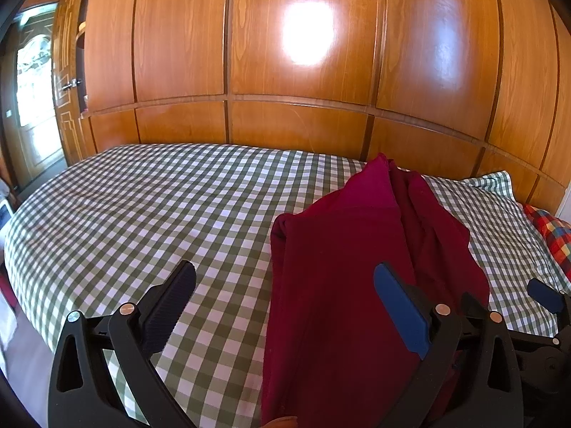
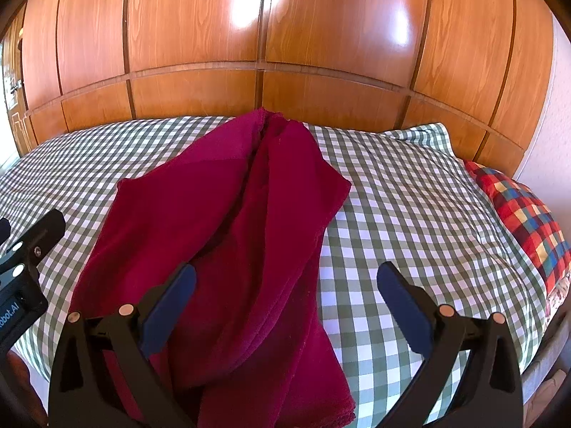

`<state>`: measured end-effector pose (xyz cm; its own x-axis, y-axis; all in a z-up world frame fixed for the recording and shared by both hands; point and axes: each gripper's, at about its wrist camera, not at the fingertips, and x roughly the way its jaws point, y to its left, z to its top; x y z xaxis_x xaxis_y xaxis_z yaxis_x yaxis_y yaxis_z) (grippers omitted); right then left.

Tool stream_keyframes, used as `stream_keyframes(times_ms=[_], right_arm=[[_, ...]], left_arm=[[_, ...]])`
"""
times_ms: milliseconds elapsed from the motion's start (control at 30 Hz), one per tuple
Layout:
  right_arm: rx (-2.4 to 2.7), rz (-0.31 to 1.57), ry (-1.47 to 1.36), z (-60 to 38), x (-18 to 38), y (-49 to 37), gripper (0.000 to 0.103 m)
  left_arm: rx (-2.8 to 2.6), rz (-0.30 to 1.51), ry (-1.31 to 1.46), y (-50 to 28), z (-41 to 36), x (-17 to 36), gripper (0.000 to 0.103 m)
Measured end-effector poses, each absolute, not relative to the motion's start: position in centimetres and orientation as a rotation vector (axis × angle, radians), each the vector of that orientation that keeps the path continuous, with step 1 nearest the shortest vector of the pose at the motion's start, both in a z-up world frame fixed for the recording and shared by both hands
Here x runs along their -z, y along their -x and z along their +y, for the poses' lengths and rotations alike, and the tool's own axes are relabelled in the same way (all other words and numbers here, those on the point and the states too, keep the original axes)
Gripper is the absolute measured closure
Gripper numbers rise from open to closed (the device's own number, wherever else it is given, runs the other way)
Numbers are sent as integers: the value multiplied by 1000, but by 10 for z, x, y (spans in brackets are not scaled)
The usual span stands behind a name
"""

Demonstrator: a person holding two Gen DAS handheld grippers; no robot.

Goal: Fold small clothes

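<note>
Right wrist view showed a dark red garment (image 2: pixel 228 235) lying loosely bunched on the checked bed (image 2: pixel 410 214), its near end below the right gripper (image 2: pixel 285 306), whose jaws stood wide apart and held nothing. From the left wrist, the left gripper (image 1: pixel 285 306) was likewise spread and empty, over the garment's left edge. A risk, in my judgement: pinching only one of the overlapping layers would drag the cloth into a crooked fold.
</note>
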<state>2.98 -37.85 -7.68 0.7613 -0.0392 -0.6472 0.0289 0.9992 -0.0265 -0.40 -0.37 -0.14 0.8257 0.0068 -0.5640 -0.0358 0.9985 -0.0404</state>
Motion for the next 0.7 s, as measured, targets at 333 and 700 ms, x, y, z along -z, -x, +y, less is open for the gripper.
stream_keyframes(times_ms=[333, 700], right_arm=[[32, 704, 16, -378, 77, -28, 2], [27, 710, 7, -381, 76, -26, 2]], left_arm=[[-23, 600, 49, 4, -3, 0, 4], [-23, 594, 41, 7, -1, -3, 4]])
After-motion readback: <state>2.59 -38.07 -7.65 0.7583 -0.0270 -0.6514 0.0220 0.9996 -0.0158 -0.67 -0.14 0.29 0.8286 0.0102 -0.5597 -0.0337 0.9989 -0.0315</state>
